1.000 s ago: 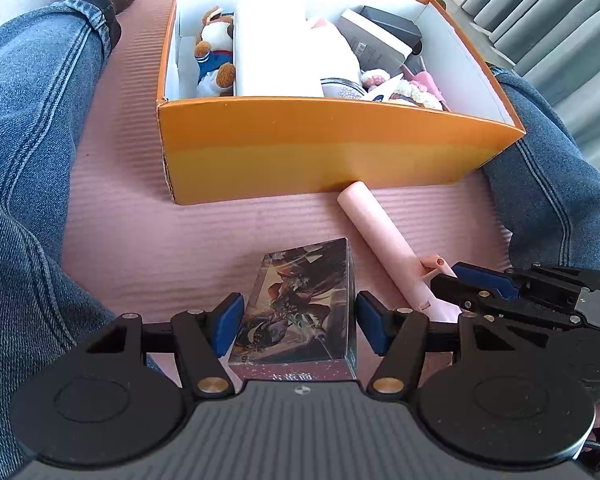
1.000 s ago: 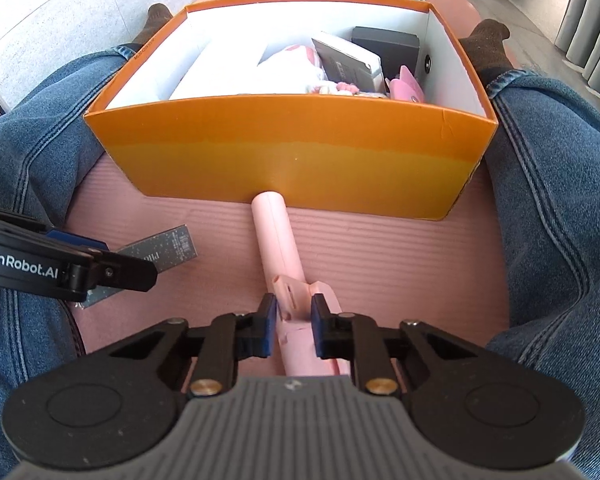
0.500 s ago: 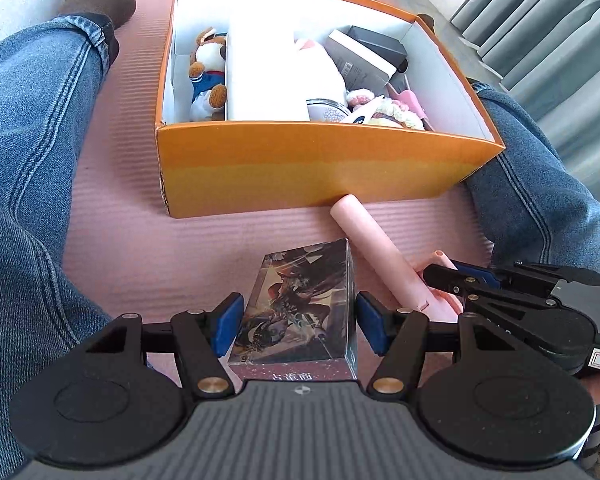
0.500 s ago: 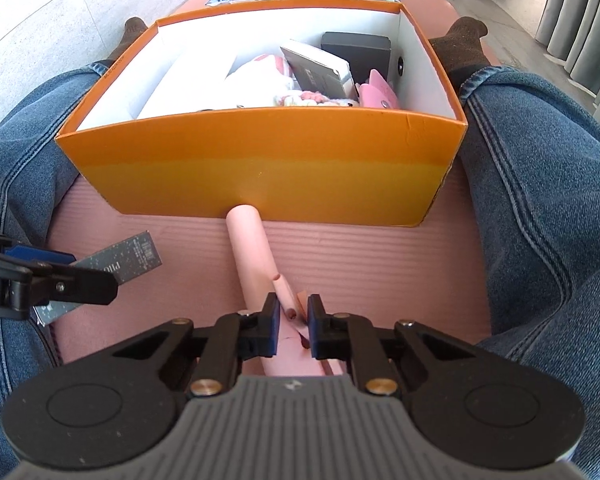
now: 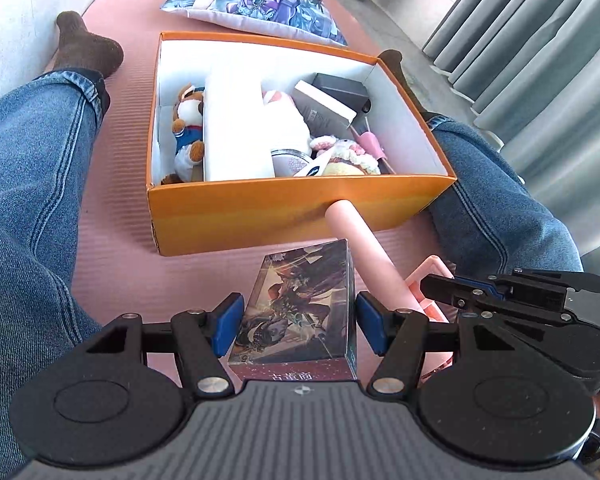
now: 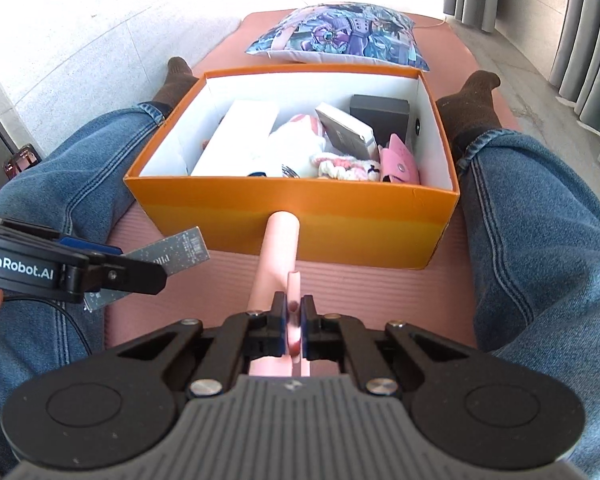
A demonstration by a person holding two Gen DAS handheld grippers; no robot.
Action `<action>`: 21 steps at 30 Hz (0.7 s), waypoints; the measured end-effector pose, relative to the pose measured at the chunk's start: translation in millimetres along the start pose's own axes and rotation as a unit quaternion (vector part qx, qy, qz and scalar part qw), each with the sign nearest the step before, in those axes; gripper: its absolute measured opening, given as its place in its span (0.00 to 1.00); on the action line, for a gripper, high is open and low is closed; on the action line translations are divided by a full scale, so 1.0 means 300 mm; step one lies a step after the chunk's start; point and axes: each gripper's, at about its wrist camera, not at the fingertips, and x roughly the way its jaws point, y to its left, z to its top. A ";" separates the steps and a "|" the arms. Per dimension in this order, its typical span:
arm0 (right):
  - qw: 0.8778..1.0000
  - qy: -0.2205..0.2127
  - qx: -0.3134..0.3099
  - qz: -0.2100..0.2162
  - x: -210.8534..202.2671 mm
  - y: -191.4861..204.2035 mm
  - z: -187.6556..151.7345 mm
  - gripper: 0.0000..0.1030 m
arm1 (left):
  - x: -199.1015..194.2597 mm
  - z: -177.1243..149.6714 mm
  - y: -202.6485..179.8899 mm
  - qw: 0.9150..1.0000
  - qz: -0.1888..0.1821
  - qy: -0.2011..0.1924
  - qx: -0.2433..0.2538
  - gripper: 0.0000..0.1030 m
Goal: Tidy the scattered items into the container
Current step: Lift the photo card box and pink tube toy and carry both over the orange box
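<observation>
The left gripper (image 5: pixel 298 322) is held above the pink ribbed mat (image 5: pixel 112 240) with its blue pads clamped on either side of an illustrated card box (image 5: pixel 300 312), which is gripped lengthwise and points toward the far side. The right gripper (image 6: pixel 295 326) is closed tight on a thin pink tab of a pink tube-shaped item (image 6: pixel 278 252); the tube's far end is seen against the near wall of the orange cardboard box (image 6: pixel 300 216), though contact cannot be confirmed.

The orange box stands on the mat between a person's two legs in blue jeans (image 6: pixel 540 240), with brown socks (image 6: pixel 476 92) at the far end. Inside it are noted a plush toy (image 5: pixel 188 128) at the left, a white flat box (image 5: pixel 236 128), a grey booklet-like box (image 6: pixel 346 130), a dark box (image 6: pixel 380 110) at the far right, a crocheted piece (image 6: pixel 340 166) and a pink pouch (image 6: pixel 398 164). A printed cushion (image 6: pixel 340 36) lies beyond the box.
</observation>
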 end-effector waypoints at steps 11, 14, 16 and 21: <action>0.997 -0.058 0.027 0.048 -0.163 -0.036 0.092 0.07 | -0.108 0.084 -0.050 0.998 -0.014 -0.051 0.017 0.69; 0.996 -0.080 0.025 0.040 -0.181 -0.048 0.141 0.07 | -0.124 0.121 -0.063 0.997 -0.011 -0.067 0.024 0.69; 0.995 -0.094 0.019 0.031 -0.191 -0.052 0.167 0.07 | -0.135 0.147 -0.073 0.997 -0.010 -0.077 0.029 0.69; 0.992 -0.124 0.011 0.014 -0.205 -0.075 0.240 0.07 | -0.153 0.220 -0.103 0.993 -0.007 -0.107 0.043 0.69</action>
